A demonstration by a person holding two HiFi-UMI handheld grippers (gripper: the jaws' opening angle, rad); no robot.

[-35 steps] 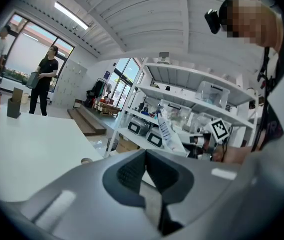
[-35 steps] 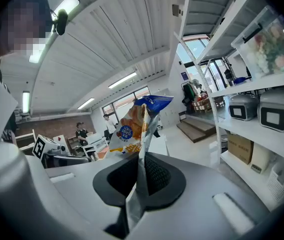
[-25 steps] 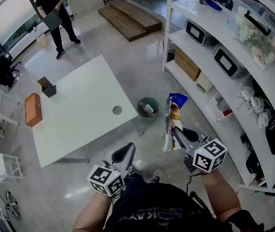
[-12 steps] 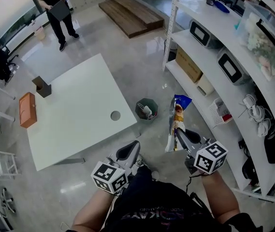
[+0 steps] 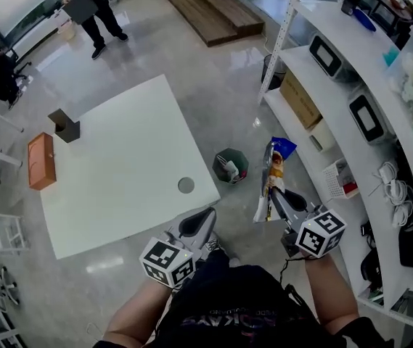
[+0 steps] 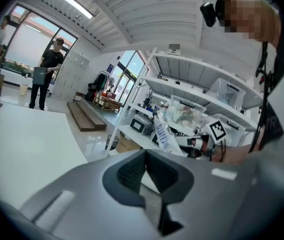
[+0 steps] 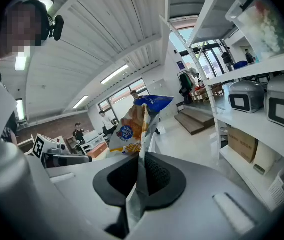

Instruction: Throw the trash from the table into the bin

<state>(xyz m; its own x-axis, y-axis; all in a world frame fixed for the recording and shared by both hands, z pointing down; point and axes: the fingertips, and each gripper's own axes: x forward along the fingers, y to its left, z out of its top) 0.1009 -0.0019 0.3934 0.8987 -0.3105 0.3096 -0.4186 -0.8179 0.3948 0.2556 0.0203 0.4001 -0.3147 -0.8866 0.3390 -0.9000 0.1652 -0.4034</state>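
Observation:
My right gripper is shut on the bottom edge of an upright snack bag, blue on top and orange and white below. In the right gripper view the bag rises from between the pressed pads. A dark green bin with some trash inside stands on the floor, just left of the bag and off the corner of the white table. My left gripper hovers near that table corner, shut with nothing in it. The left gripper view also catches the bag.
A brown box and a dark holder sit at the table's far left, and a round hole is near its corner. White shelving with appliances and boxes runs along the right. A person stands far off.
Both grippers and the head view have moved forward over the floor. The bag stays clamped in the right gripper, now higher in view and level with the bin.

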